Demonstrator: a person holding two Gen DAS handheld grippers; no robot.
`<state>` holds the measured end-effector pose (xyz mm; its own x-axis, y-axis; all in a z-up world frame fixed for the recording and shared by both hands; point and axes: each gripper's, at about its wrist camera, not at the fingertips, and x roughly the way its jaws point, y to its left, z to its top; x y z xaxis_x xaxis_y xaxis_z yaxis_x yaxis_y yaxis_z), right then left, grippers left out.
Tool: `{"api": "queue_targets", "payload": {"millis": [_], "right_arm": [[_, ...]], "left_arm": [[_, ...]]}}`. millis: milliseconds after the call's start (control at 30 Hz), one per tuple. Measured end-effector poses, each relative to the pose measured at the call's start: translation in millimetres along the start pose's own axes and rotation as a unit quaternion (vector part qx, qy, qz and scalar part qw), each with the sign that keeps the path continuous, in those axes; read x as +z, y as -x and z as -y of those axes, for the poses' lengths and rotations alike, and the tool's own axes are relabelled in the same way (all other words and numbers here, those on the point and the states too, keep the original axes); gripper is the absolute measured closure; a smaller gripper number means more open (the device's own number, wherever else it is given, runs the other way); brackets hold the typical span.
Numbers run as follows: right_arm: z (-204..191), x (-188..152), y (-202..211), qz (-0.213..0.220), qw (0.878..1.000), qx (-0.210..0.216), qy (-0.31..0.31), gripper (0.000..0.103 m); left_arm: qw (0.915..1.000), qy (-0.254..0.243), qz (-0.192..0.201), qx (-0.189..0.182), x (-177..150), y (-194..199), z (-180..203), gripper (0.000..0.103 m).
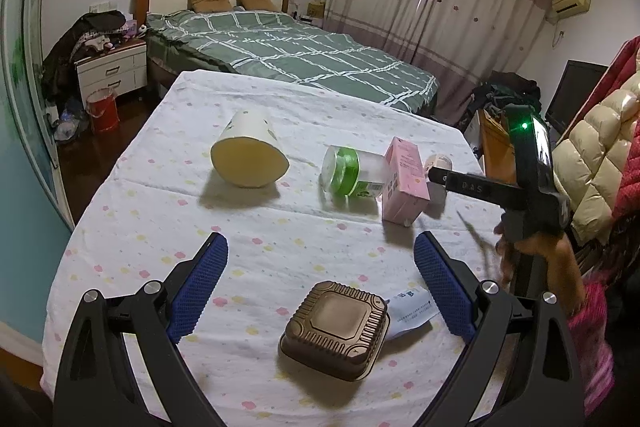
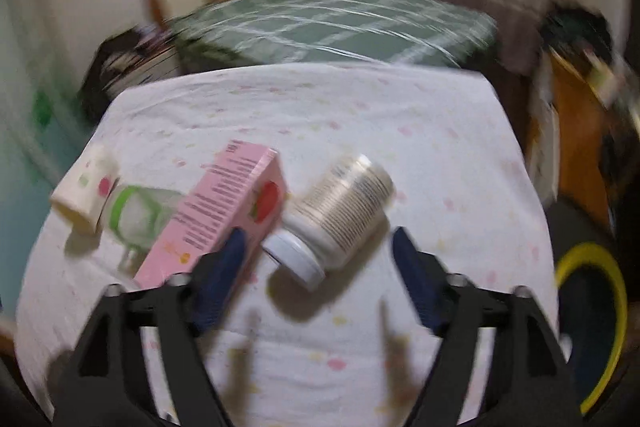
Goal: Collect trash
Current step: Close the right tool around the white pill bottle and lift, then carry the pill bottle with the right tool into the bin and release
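Observation:
On the cloth-covered table (image 1: 168,211) lie a cream paper cup (image 1: 250,157) on its side, a clear jar with a green band (image 1: 352,173), a pink carton (image 1: 404,183), a brown square tray (image 1: 336,329) and a white slip of paper (image 1: 412,311). My left gripper (image 1: 320,267) is open above the brown tray. My right gripper (image 2: 316,251) is open; its view is blurred. A white-lidded jar (image 2: 340,215) lies on its side between its fingers, beside the pink carton (image 2: 224,215). The green-banded jar (image 2: 136,215) and the cup (image 2: 84,191) lie further left.
A bed with a green checked cover (image 1: 288,55) stands beyond the table. A nightstand (image 1: 112,71) and a red bin (image 1: 102,109) are at the far left. A black bin with a yellow rim (image 2: 592,323) sits right of the table. Coats (image 1: 600,147) hang at the right.

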<state>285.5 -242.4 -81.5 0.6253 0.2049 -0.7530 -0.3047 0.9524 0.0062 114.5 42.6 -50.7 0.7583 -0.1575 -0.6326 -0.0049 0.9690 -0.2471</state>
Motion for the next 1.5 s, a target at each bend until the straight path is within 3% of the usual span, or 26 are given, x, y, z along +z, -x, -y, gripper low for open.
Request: {"api": "queue_targets", "payload": {"millis": [100,367,533,800,1033,1133,1300,1500], "right_arm": [[7.4,7.6,-4.4,-0.009,0.997,0.005,0.079,0.022],[14.3,10.6,-22.8,-0.043,0.988,0.078,0.128,0.019],[6.4,10.8,-34.5,-0.049,0.981,0.081,0.17,0.018],[9.5,16.9,-44.1,-0.039,0.973,0.084,0.213,0.018],[10.3,26.4,-55.1,-0.046,0.96,0.099,0.257,0.011],[12.7,25.7,-59.5,-0.051,0.958,0.115,0.256,0.015],[29.5,19.9,-52.9,-0.038,0.969,0.137,0.2,0.015],[47.8,-4.1,-11.2,-0.022,0.98,0.146,0.133,0.016]], "left_arm": [[1.0,0.004,0.002,0.002,0.8,-0.2,-2.3,0.01],[0.9998,0.006,0.013,0.01,8.3,3.9,0.8,0.01],[0.9994,0.001,0.025,0.022,15.1,13.0,5.2,0.01],[0.9994,-0.012,0.014,0.028,15.9,7.9,16.7,0.01],[0.9989,-0.013,0.018,0.043,19.6,9.0,20.8,0.01],[0.9987,-0.012,0.016,0.048,21.6,5.4,23.3,0.01],[0.9987,-0.018,0.016,0.045,24.1,2.5,31.1,0.01],[0.9991,-0.025,0.017,0.029,21.4,5.8,35.6,0.01]]}}
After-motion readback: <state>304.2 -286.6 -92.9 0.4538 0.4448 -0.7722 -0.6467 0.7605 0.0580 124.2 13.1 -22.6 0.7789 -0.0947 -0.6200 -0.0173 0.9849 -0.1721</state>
